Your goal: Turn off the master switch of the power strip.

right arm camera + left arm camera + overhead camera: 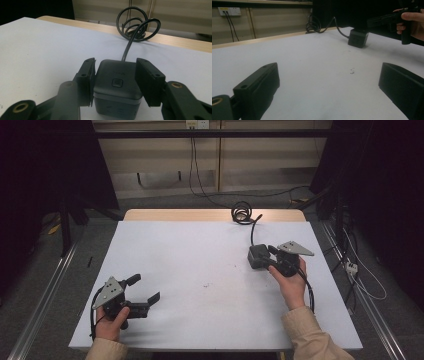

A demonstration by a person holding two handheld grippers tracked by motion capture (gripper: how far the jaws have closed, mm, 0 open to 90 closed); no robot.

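Note:
A dark grey cube-shaped box (256, 252) (117, 82) with a button on top stands on the white table top (200, 270), right of the middle. Its black cable (241, 212) (136, 25) runs back to a coil at the far edge. My right gripper (262, 260) (115, 80) reaches over the box with a jaw on each side, and both pads lie against its side walls. My left gripper (146, 288) (329, 82) rests low at the front left, open, with bare table between its jaws. The left gripper view has the box (358, 37) far off under the other hand (412, 22).
A wooden strip (210, 215) borders the table's far edge, with the coiled cable on it. A small dark speck (205, 285) marks the table's middle. Metal rails (45, 295) run along the floor on both sides, and loose cables lie on the floor at the right.

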